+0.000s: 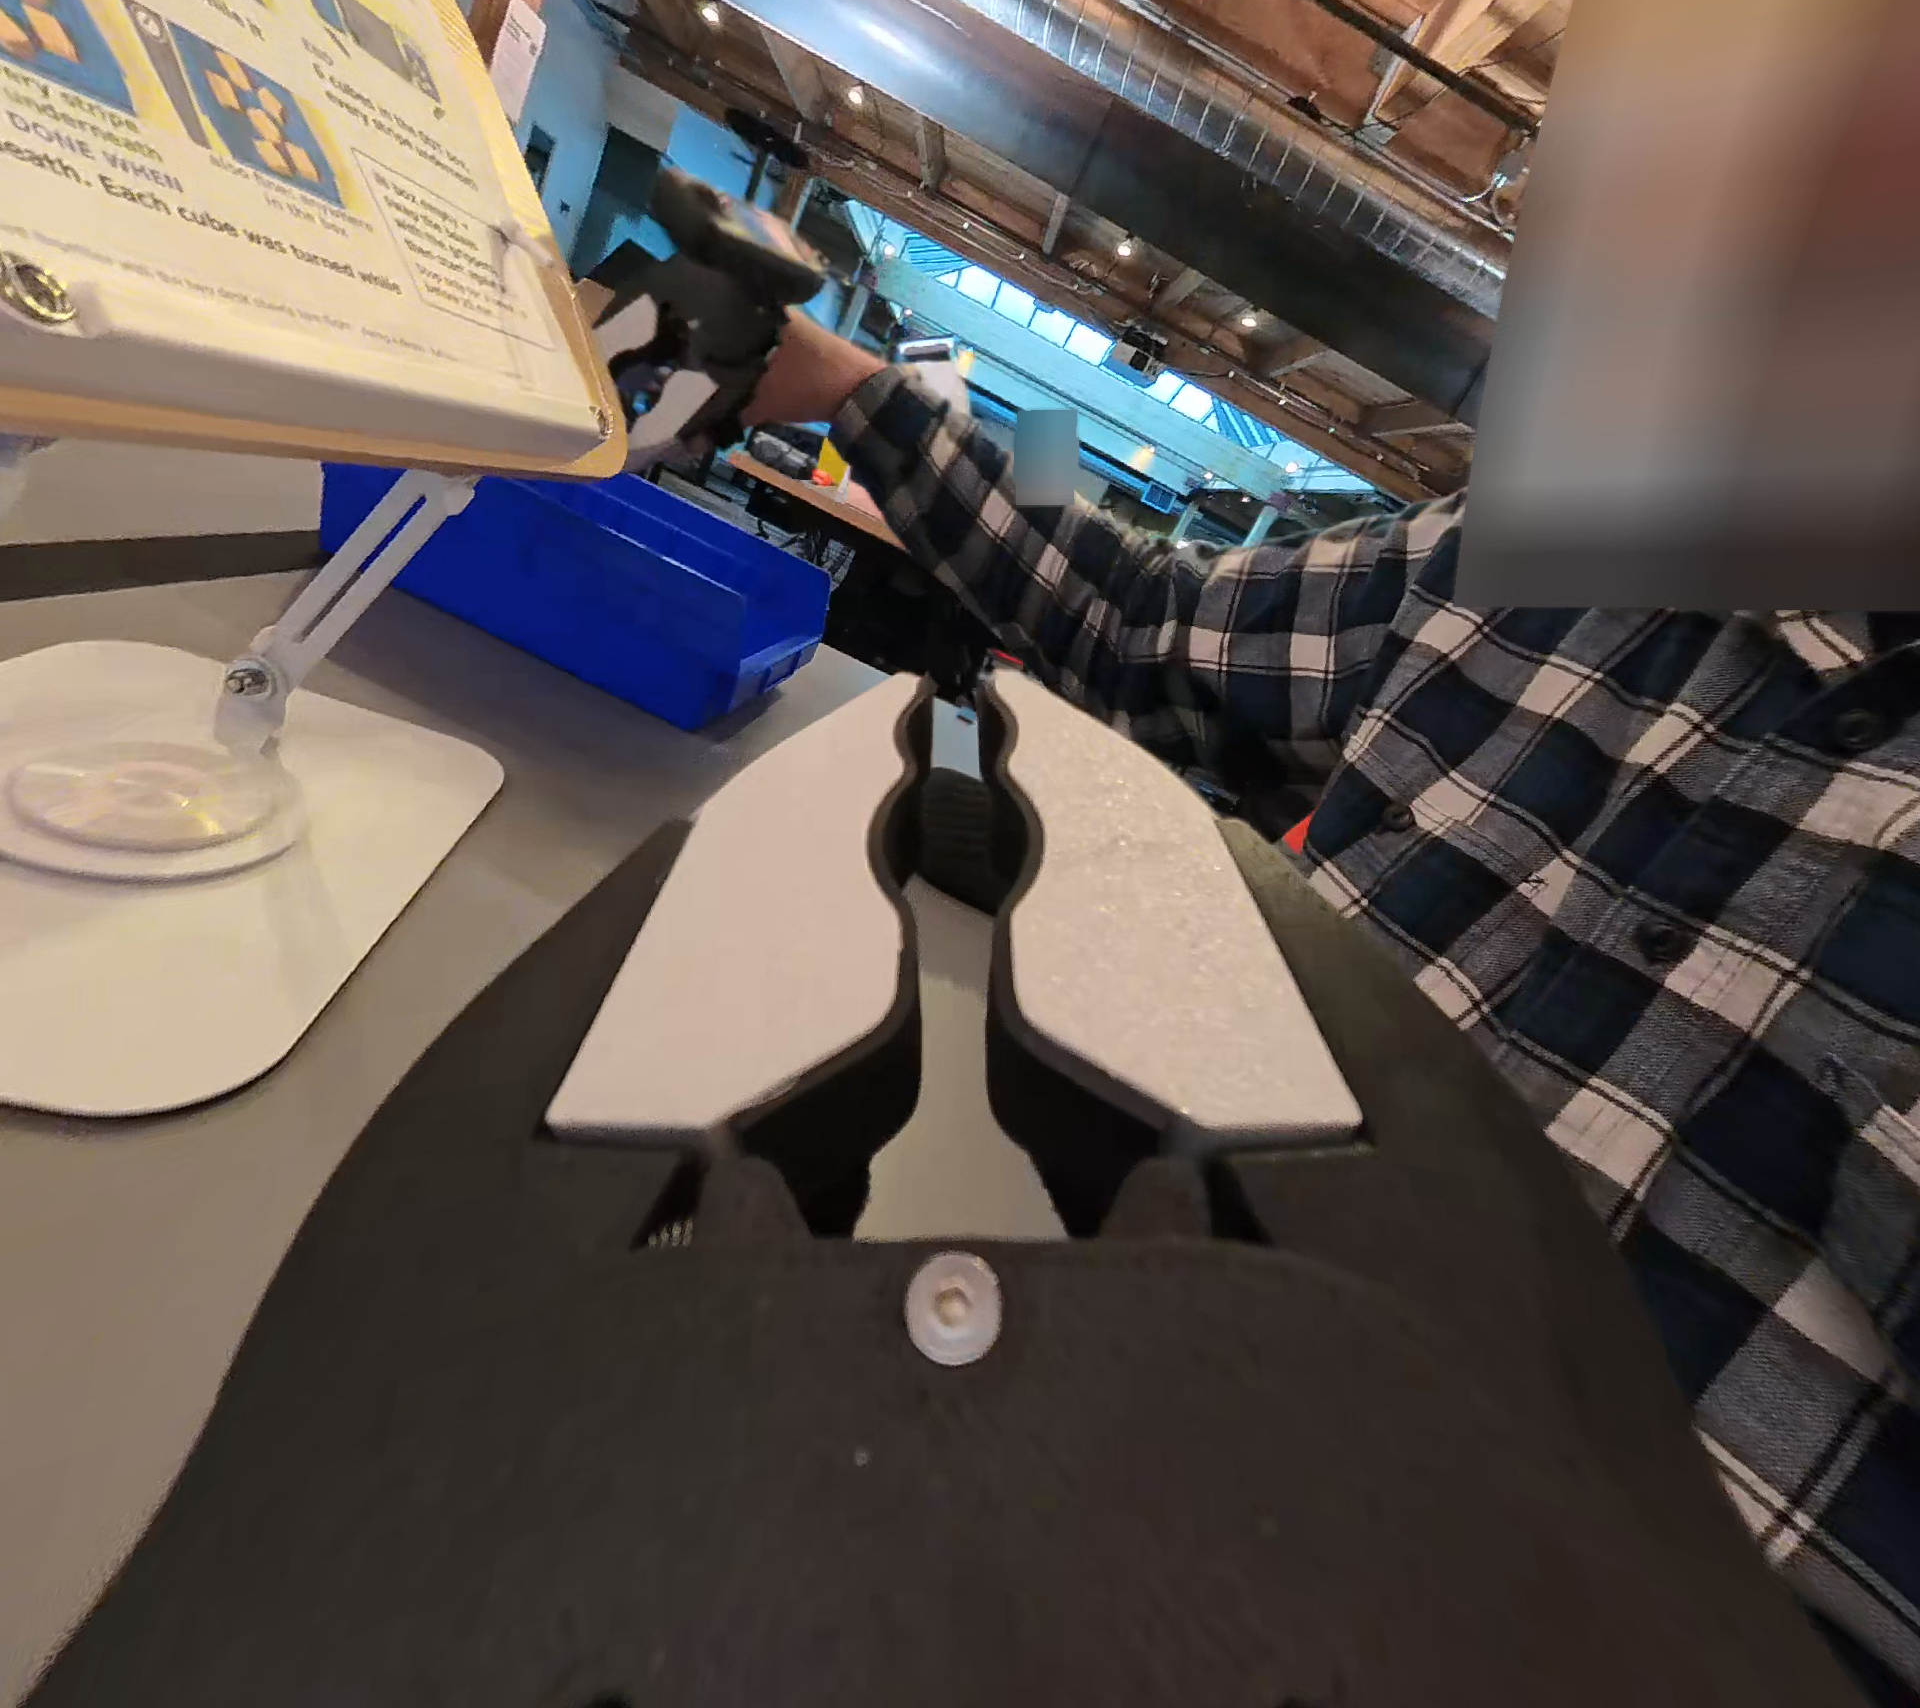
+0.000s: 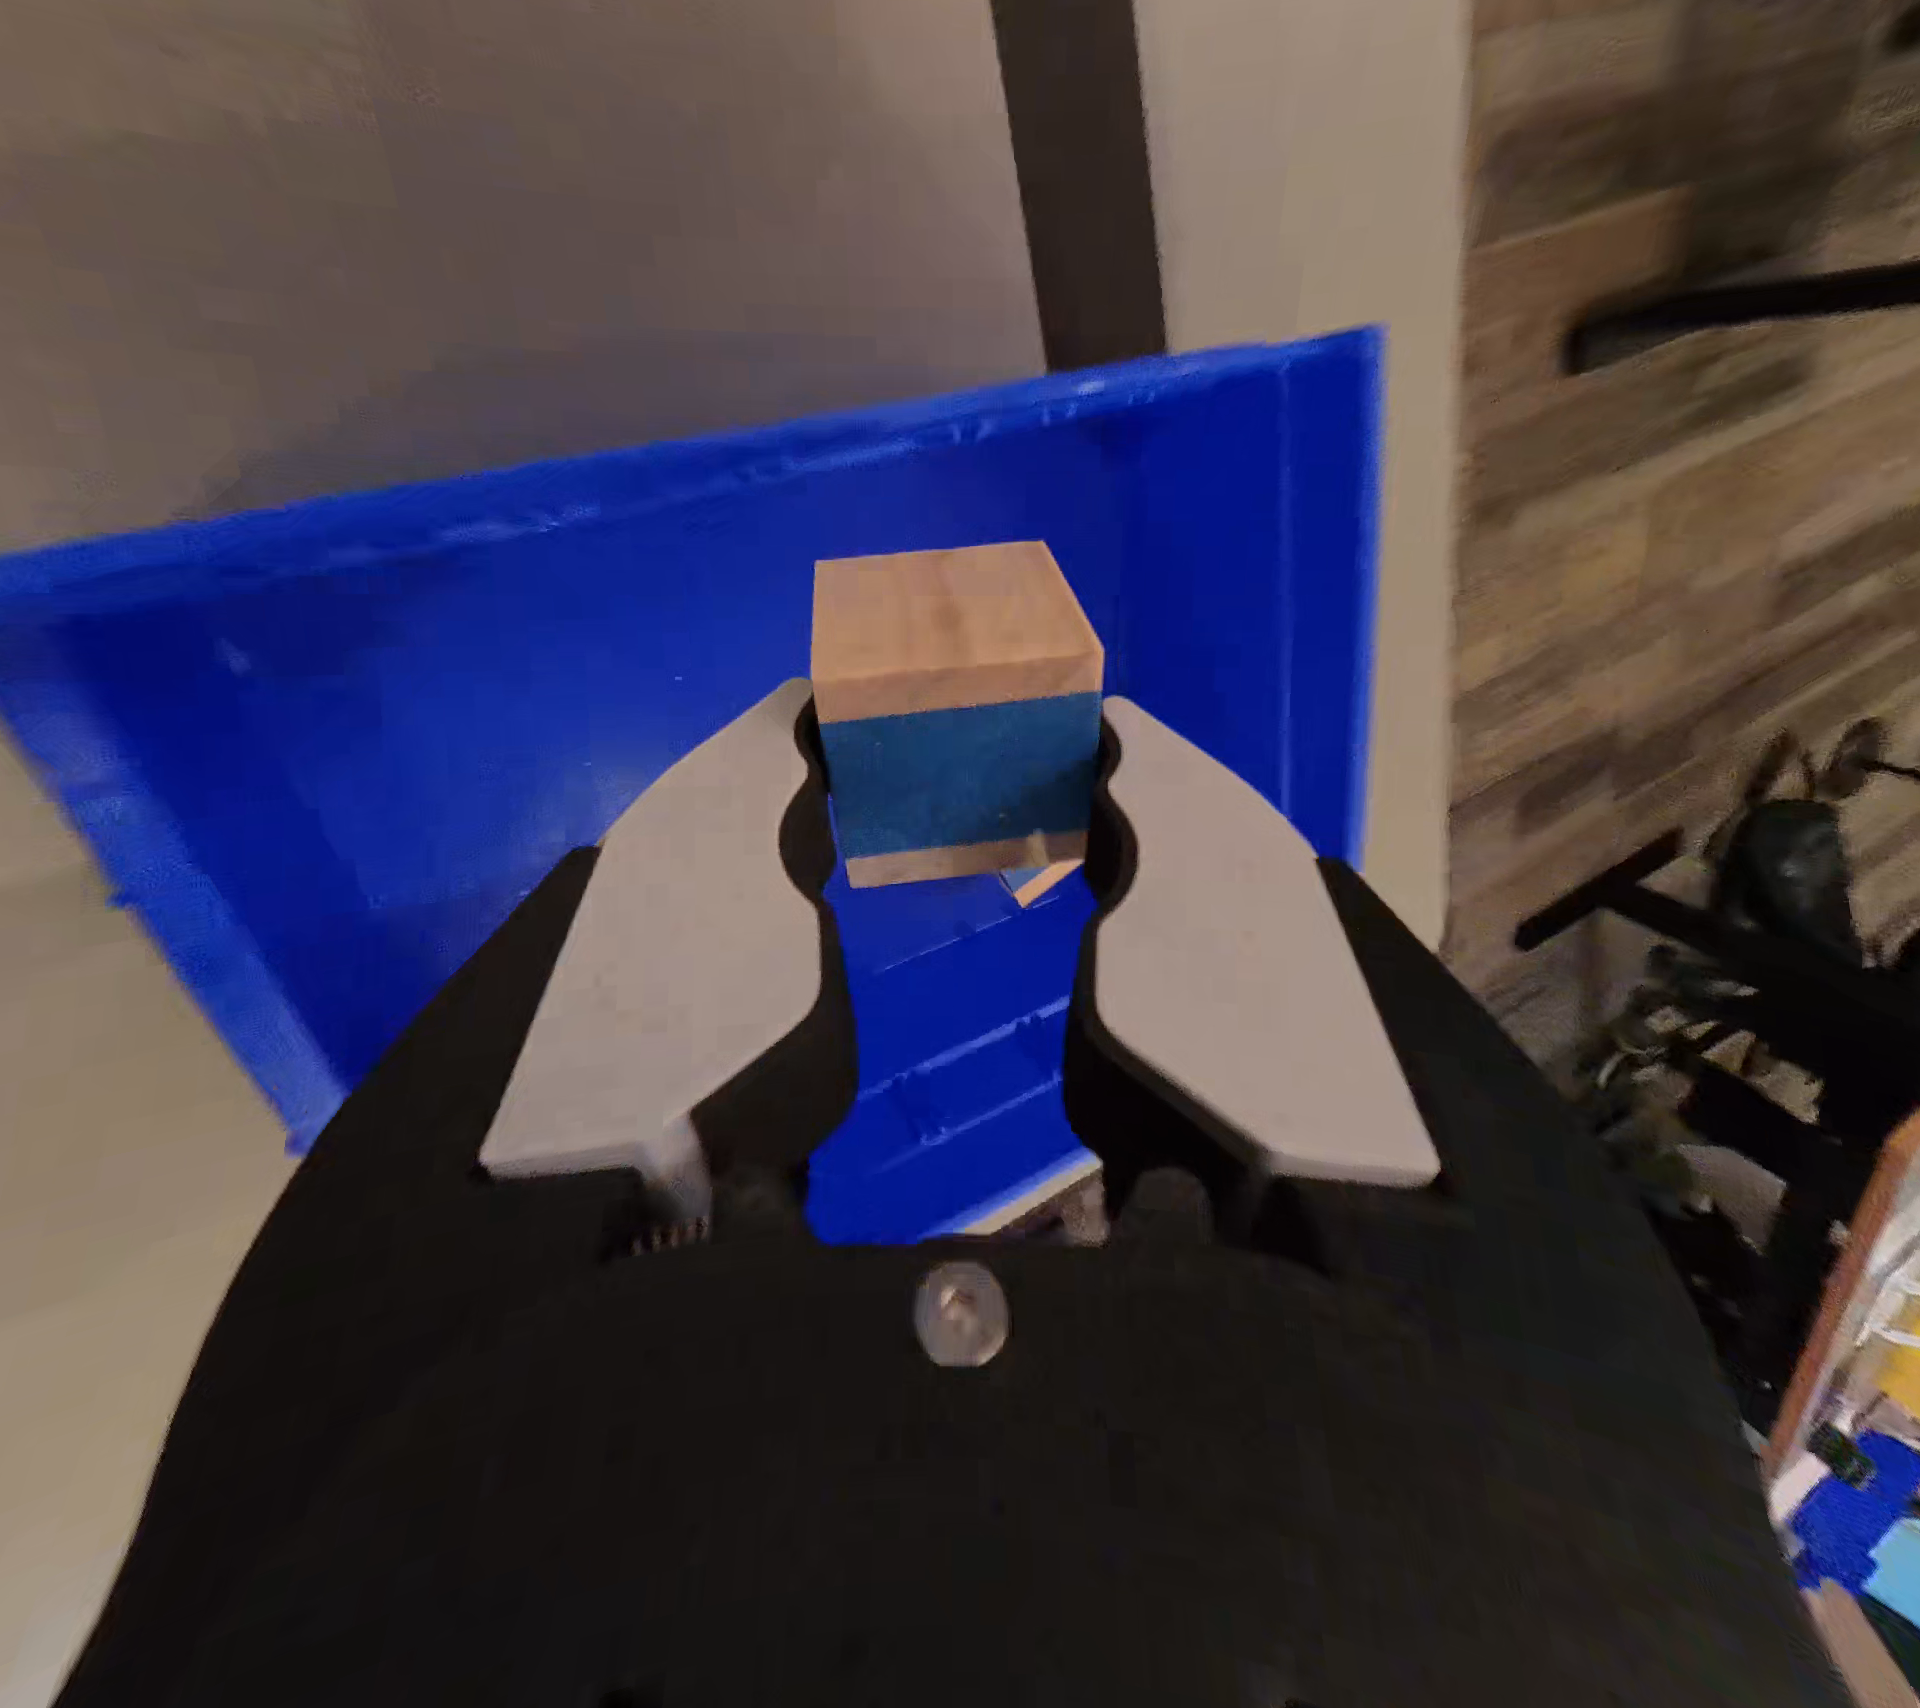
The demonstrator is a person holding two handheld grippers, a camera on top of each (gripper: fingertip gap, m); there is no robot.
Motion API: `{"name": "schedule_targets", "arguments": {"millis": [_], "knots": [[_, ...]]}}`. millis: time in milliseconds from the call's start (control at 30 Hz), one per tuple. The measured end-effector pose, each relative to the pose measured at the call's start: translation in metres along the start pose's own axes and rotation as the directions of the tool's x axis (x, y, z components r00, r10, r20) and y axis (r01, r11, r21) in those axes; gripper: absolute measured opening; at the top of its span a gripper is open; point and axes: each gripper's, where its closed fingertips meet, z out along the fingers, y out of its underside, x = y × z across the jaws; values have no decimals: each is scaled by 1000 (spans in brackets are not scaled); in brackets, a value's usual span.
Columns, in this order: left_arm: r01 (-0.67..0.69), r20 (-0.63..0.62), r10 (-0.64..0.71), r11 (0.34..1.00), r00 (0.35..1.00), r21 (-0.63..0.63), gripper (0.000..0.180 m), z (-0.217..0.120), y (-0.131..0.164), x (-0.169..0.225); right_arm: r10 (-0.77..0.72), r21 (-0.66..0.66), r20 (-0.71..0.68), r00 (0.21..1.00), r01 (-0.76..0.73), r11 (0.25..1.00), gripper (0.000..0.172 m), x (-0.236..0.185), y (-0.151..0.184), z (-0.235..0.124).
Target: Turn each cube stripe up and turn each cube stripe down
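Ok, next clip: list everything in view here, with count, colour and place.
wooden cube: one, tan with a blue stripe facing the camera, held above the bin.
bin: one, blue, on the grey table.
instruction sheet: one, white and yellow, on a white stand, table's left.
second cube corner: just visible in the bin under the held cube.
checked sleeve: dark blue and white, reaching over the bin.
left gripper: fingers nearly closed, nothing between them.
right gripper: fingers pressed on the wooden cube.
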Motion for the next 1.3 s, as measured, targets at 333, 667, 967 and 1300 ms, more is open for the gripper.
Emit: {"name": "schedule_targets", "arguments": {"millis": [333,667,967,1300], "knots": [[-4,90,5,1000,996,-20,11,-28,-1,0,-1,-245,215,977,55,968,47,-1,43,116],[-207,453,339,926,825,-316,37,-86,-48,-41,48,-42,18,999,-47,998,61,21,7,36],[-26,256,762,337,594,-941,47,-199,-62,-148,-147,110,-76,986,155,982,54,-74,-41,-38],[159,30,729,-109,684,-981,59,-252,-48,-243,-240,185,-24,970,240,953,51,-134,-77,-44]]}}
